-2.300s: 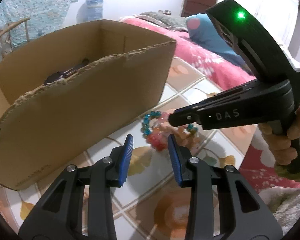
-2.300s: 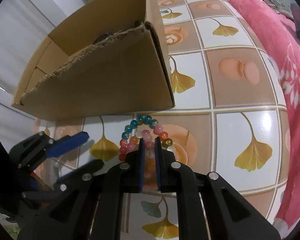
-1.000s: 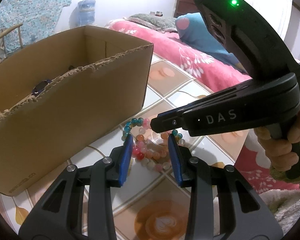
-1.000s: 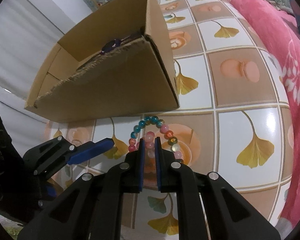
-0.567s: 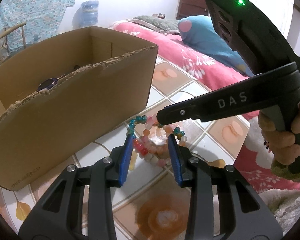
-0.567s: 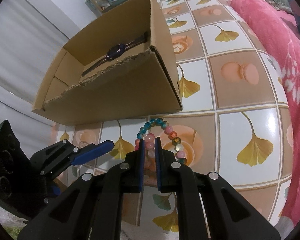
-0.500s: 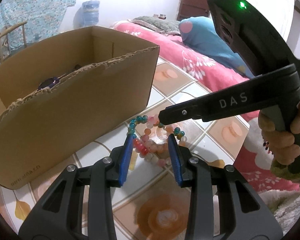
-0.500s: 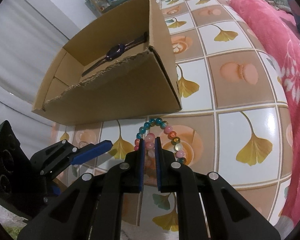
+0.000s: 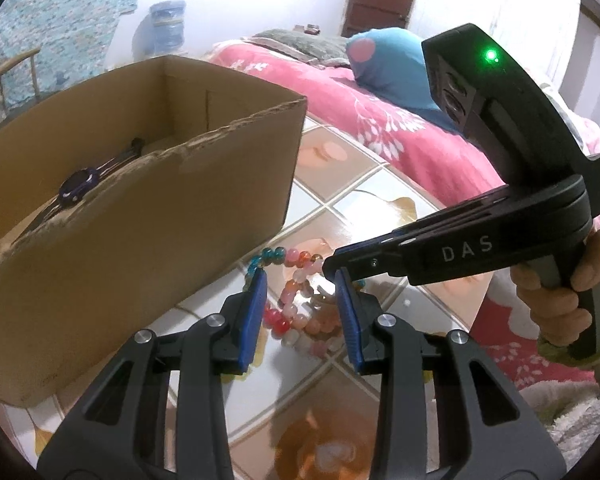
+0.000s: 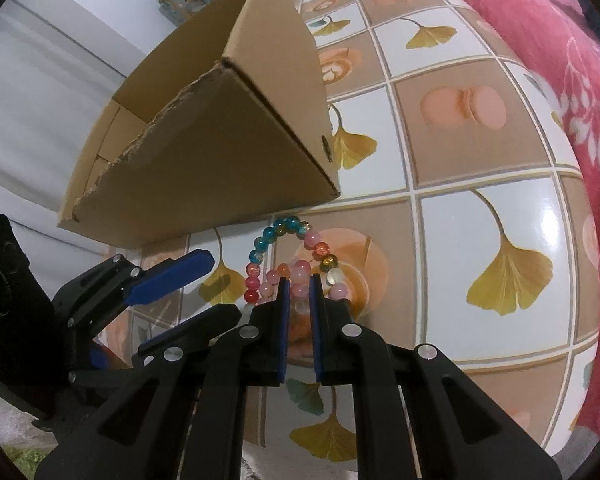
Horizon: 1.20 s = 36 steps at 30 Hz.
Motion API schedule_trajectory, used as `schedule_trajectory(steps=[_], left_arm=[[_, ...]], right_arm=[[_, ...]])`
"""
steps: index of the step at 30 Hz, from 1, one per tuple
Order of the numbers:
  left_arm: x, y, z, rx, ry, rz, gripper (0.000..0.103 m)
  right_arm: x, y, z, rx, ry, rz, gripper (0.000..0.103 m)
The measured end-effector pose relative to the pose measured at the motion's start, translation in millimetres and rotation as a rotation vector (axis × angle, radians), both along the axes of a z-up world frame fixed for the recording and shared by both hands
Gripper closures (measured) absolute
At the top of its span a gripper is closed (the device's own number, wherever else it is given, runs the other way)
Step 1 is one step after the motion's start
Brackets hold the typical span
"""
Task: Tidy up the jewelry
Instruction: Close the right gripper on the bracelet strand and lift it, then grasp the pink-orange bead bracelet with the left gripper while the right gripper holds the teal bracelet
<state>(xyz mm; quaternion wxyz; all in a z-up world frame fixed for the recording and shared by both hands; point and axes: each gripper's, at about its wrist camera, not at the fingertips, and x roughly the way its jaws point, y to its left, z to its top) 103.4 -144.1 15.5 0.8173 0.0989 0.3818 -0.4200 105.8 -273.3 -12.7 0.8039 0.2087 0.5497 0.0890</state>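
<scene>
My right gripper clamped on multicoloured bead bracelets; open brown cardboard box directly ahead, touching-close (left gripper spread, idle beside).

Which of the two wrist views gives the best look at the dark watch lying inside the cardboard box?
The left wrist view. It looks over the torn near wall of the cardboard box, so the watch and part of its strap show on the box floor. In the right wrist view the box walls hide the inside and no watch is visible.
</scene>
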Motion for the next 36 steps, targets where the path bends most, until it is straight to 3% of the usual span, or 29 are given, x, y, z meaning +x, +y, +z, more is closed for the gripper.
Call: schedule_trajectory(steps=[6, 11, 19, 23, 25, 29, 36], left_arm=[[8, -19, -6, 0.079, -0.003, -0.045, 0.085], [8, -31, -10, 0.147, -0.014, -0.079, 0.085], [15, -42, -28, 0.255, 0.043, -0.053, 0.085], [14, -43, -29, 0.263, 0.021, -0.046, 0.086], [11, -44, -30, 0.274, -0.005, -0.048, 0.095], [5, -47, -29, 0.276, -0.032, -0.056, 0.095], [-11, -30, 12, 0.148, -0.075, -0.061, 0.095]], right_arm=[[-6, -18, 0, 0.071, -0.02, -0.033, 0.093], [-12, -35, 0, 0.076, -0.037, -0.069, 0.093], [-16, -50, 0, 0.085, -0.05, -0.08, 0.093], [-19, -56, -2, 0.084, -0.051, -0.094, 0.093], [-20, -58, -2, 0.083, -0.052, -0.099, 0.093], [-21, -59, -2, 0.07, -0.055, -0.104, 0.093], [-21, -53, -4, 0.053, -0.055, -0.086, 0.093]])
